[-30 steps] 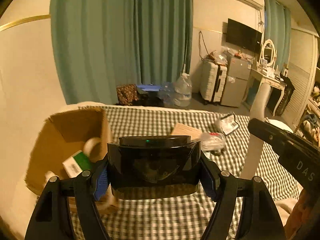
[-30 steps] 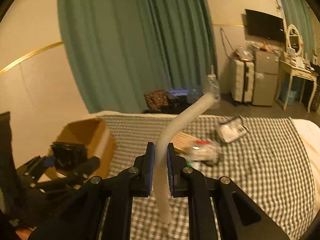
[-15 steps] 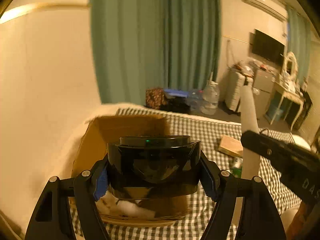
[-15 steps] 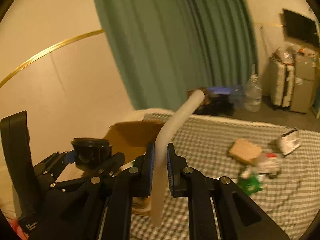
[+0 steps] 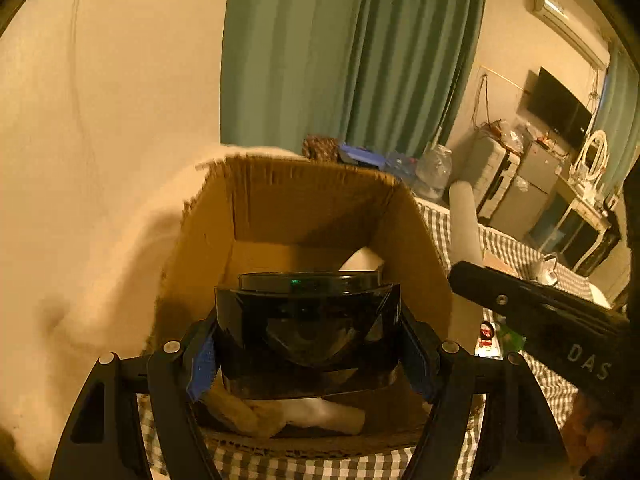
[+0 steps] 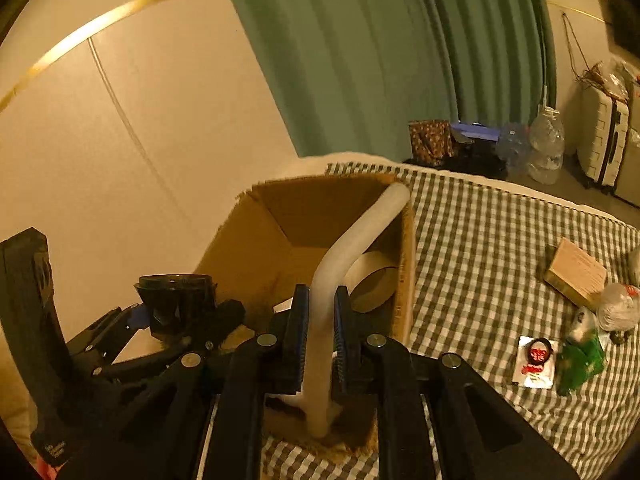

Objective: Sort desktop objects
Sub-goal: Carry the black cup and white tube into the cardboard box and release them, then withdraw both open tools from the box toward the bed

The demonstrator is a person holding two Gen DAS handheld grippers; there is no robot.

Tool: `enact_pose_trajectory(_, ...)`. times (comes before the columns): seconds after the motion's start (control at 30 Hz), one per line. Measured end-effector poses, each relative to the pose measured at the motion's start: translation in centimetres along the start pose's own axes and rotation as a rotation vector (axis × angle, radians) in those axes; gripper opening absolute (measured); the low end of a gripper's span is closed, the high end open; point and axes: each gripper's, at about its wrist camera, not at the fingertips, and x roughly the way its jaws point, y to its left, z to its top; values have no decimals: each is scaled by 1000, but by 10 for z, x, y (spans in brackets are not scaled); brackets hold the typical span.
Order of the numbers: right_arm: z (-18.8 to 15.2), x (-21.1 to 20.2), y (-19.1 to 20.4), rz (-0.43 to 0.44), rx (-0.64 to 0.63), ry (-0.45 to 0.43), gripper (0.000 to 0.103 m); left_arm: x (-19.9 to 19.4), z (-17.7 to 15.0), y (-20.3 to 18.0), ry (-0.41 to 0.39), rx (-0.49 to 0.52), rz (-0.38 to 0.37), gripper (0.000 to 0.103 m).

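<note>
**Sorting in Progress: Two Items Poised Over the Box**

The left gripper (image 5: 308, 354) fingers are pinching a black faceted container (image 5: 308, 320) above the cardboard box (image 5: 280, 200), which is already holding a tape roll (image 6: 370, 280). The right gripper (image 6: 318, 336) fingers are clamping a white foam tube (image 6: 352, 248). A card (image 6: 536, 362), green packet (image 6: 580, 364) and brown box (image 6: 576, 278) are remaining on the checked cloth (image 6: 480, 240). Legible writing: "DAS" on the right gripper's body.

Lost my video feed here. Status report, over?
Left gripper shut on black jar, over cardboard box. Right gripper shut on white foam tube, above box. Tape roll already inside.
</note>
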Motion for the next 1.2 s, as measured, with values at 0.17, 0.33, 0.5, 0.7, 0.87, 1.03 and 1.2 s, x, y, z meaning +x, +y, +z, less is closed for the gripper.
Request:
enact_pose_trajectory(0.17, -1, 15, -1, -57, 32, 13, 51, 13, -2, 5, 26, 2, 42, 91)
enact_pose_trajectory(0.33, 3, 0, -9, -70, 45, -31, 55, 18, -7, -3, 36, 38, 60, 100)
enact_pose_trajectory(0.5, 0, -34, -36, -104, 95, -78, 56, 7, -9, -18, 23, 64, 70, 101)
enact_pose_trajectory(0.7, -10, -103, -92, -216, 127, -163, 56, -29, -11, -62, -37, 138, 30, 103)
enact_pose_trajectory(0.87, -19, -172, -142, -351, 158, -249, 59, -51, -13, -106, -52, 184, 5, 103)
enact_pose_trajectory(1.03, -39, -219, -184, -392, 222, -296, 62, -60, -21, -152, -55, 201, -25, 103)
enact_pose_trajectory(1.2, -57, -240, -216, -392, 244, -331, 79, -46, -41, -196, -36, 188, -51, 103)
